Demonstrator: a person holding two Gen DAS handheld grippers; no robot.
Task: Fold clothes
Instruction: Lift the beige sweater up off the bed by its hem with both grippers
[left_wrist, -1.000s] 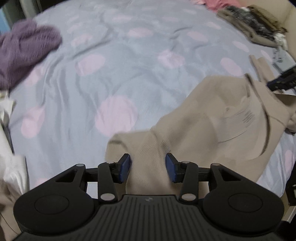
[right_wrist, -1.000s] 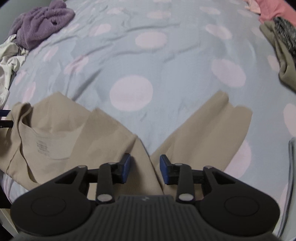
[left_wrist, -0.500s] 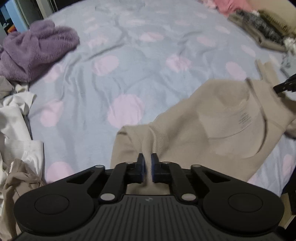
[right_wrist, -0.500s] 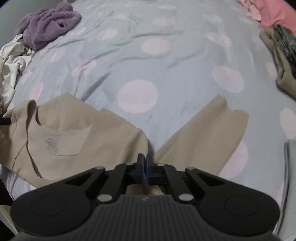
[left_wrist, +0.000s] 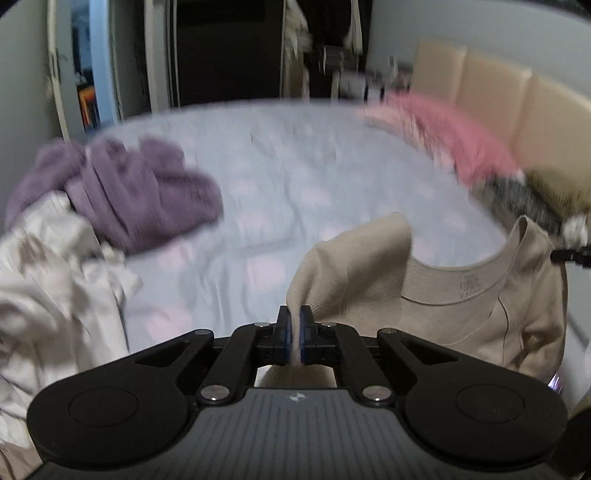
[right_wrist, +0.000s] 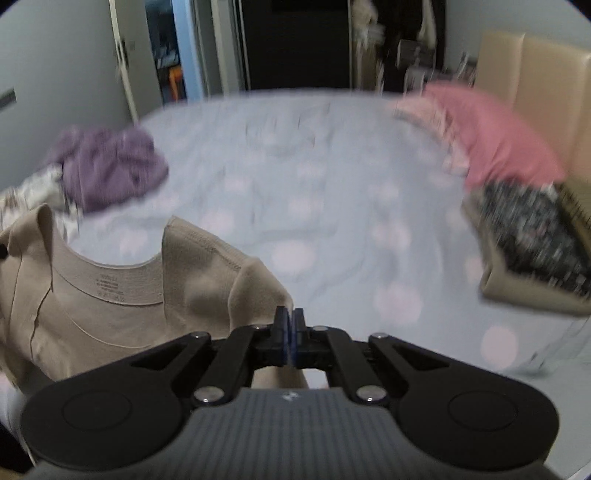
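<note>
Both tools are clamped on the same garment. The left gripper (left_wrist: 294, 332) has its blue pads pinched tight on a bunch of the beige top (left_wrist: 461, 306), a strip of the knit showing right between them. The right gripper (right_wrist: 289, 334) is likewise clenched, with the shirt's fabric bunched up against its jaws and draping away to its left.

The top hangs between the two tools, lifted above the bed (left_wrist: 295, 177). From the left wrist view, the neckline faces the camera, a curved band with a printed label just below it, and one shoulder folds over in a soft hump beside the pads. From the right wrist view, the same neck opening sits to the left, the collar standing up in two peaks, the body of the shirt sagging below it.

Behind it lies the pale blue sheet with faint pink dots, rumpled here and there. A purple fleecy garment (left_wrist: 122, 192) lies heaped on the bed's left side, touching a crumpled white cloth (left_wrist: 55, 280) that spills down the near left edge. Over on the right, a pink garment (right_wrist: 502, 136) rests on top of a pile, with a dark speckled piece (right_wrist: 535, 232) just below it on something tan. A beige padded headboard (right_wrist: 546, 77) rises behind that pile. Everything far off is smeared with motion blur, so finer detail there is beyond telling.
</note>
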